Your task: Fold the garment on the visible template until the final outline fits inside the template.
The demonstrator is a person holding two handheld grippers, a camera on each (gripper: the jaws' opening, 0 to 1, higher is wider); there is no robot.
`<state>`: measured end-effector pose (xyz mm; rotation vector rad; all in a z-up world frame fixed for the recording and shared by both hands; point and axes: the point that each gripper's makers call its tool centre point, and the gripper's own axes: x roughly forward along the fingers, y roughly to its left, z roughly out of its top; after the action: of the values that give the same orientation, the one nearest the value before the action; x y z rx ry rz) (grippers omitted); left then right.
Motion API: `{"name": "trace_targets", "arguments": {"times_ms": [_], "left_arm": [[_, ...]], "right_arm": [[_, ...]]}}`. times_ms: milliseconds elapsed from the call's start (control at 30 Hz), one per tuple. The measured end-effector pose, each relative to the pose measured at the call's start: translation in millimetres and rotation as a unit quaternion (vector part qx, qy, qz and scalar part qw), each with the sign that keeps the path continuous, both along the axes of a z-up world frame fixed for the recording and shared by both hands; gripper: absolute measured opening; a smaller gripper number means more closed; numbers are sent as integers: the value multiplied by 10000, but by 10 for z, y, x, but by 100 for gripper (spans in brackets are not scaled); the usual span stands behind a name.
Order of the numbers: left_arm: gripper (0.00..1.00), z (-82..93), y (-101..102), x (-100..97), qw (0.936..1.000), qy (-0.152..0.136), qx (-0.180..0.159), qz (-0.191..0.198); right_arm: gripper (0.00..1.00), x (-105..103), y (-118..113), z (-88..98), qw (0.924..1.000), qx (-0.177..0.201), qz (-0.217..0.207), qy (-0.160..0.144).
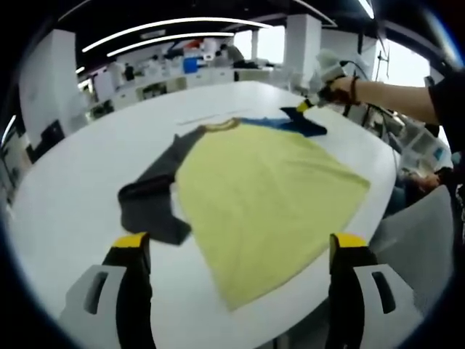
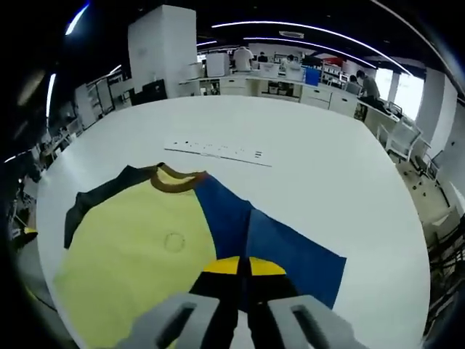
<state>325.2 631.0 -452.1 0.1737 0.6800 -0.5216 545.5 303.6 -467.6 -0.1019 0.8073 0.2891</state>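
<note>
A yellow T-shirt lies flat on the white table, with a brown collar, a dark grey sleeve bunched toward me and a blue sleeve at the far side. My left gripper hangs open over the shirt's near hem, its jaws wide apart and holding nothing. A person's hand holds my right gripper at the blue sleeve's end. In the right gripper view, the right gripper is shut on the blue sleeve, beside the yellow body and collar.
A thin line of printed marks crosses the table beyond the collar. A grey chair back stands at the table's right edge. Office desks and people line the far side. Bare tabletop surrounds the shirt.
</note>
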Motion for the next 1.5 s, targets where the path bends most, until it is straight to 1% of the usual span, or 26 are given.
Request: {"name": "trace_targets", "arguments": {"times_ms": [167, 267, 433, 733, 833, 1000, 1233, 1500], "left_arm": [[99, 16, -10, 3, 10000, -20, -30, 4], [99, 43, -44, 7, 9998, -79, -156, -19], [99, 9, -21, -2, 10000, -45, -54, -13], [99, 7, 17, -3, 9999, -81, -42, 66], [99, 9, 29, 5, 9999, -98, -53, 112], [99, 7, 30, 6, 9999, -95, -32, 77], [99, -13, 34, -1, 10000, -64, -1, 69], [99, -25, 51, -21, 9999, -41, 22, 98]], "right_arm": [[0, 55, 145, -2, 9999, 91, 43, -12], [0, 76, 226, -6, 9999, 152, 51, -9], [0, 84, 454, -4, 9996, 235, 121, -37], [0, 79, 793, 19, 9991, 294, 309, -72], [0, 84, 874, 26, 9989, 264, 378, -86], [0, 107, 1052, 63, 9979, 313, 537, -181], [0, 102, 1254, 87, 9968, 377, 678, -203], [0, 81, 1502, 73, 9949, 415, 894, -198]]}}
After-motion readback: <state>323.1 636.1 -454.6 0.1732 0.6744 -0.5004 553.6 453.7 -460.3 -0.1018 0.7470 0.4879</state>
